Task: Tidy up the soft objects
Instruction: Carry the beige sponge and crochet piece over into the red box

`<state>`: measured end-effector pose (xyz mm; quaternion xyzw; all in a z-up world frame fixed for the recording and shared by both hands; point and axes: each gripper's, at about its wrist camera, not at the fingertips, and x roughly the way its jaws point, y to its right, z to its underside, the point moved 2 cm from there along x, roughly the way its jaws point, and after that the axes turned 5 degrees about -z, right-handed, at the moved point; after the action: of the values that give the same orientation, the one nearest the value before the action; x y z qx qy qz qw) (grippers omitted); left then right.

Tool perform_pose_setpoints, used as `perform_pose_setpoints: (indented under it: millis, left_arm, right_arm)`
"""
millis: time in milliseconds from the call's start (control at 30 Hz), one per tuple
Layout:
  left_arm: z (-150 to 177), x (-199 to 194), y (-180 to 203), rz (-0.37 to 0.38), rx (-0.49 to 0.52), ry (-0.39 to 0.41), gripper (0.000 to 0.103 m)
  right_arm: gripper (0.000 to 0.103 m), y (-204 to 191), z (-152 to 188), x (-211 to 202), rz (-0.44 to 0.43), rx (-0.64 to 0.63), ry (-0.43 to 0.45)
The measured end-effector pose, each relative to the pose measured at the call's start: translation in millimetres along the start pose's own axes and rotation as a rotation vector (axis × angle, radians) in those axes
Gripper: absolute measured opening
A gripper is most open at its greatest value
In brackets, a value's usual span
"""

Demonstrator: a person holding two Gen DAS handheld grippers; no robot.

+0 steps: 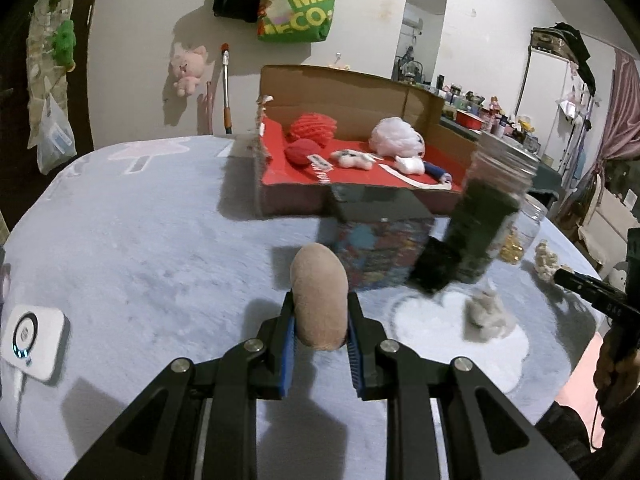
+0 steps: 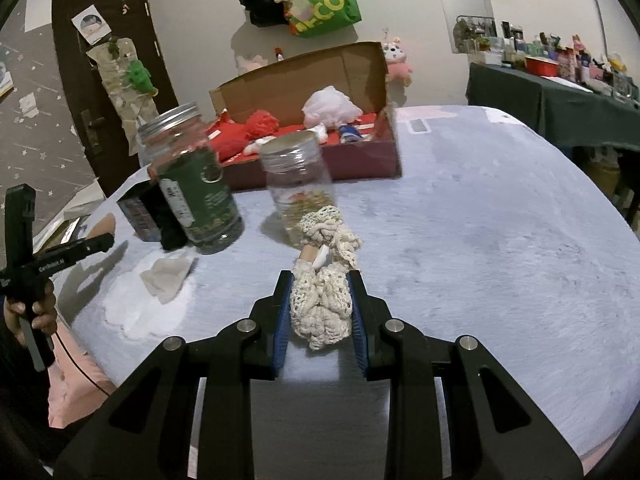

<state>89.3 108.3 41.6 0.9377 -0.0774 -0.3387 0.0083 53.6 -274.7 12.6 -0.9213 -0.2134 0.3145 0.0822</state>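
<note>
My left gripper [image 1: 320, 322] squeezes a tan plush toy [image 1: 319, 304]; my right gripper [image 2: 320, 304] pinches a crocheted doll [image 2: 322, 300]. Both look light and squashy, best held mid-body.

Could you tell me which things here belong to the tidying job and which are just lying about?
Belong to the job:
- tan plush piece held by left gripper
- crocheted toy held by right gripper
- red-lined box

Lying about:
- green-labelled jar
- clear jar
- white device

Box [image 1: 360, 196] behind two jars [image 2: 192, 184], toys [image 1: 394, 142] inside box
</note>
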Motion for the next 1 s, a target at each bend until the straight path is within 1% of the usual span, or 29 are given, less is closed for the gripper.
perform_pose_setpoints:
  millis: [200,333,700,833,900,1000]
  left_arm:
    - [-15.4,8.8,-7.3,0.035,0.064,0.006,0.023]
    - [-26.6,18.8,-9.0,0.024,0.122,-0.004,0.023]
    - [-59.4,33.8,-17.4,0.017,0.213,-0.007,0.023]
    - [-75.4,34.3,-13.7,0.049,0.222,-0.003,0.023]
    - [-85.3,35.9,-8.1,0.072,0.226,-0.004,0.023]
    - [-97.2,41.1,1.3,0.107,0.227,-0.013,0.023]
  right_arm:
    - [0.025,15.7,-13.6,1.8,-0.002,-0.023,-0.007]
    - [0.025,22.8,-26.8,5.4,-0.004,-0.054,-0.025]
    - [0.025,28.5,-64.8,27.6,-0.018,-0.164,-0.086]
    - [0.025,28.6,-77.4,33.3,-0.035,-0.172,-0.085]
    - [0.025,28.6,-85.3,35.5,-0.06,-0.165,-0.084]
    - [0.025,24.6,-97.6,38.9,-0.075,-0.18,-0.081]
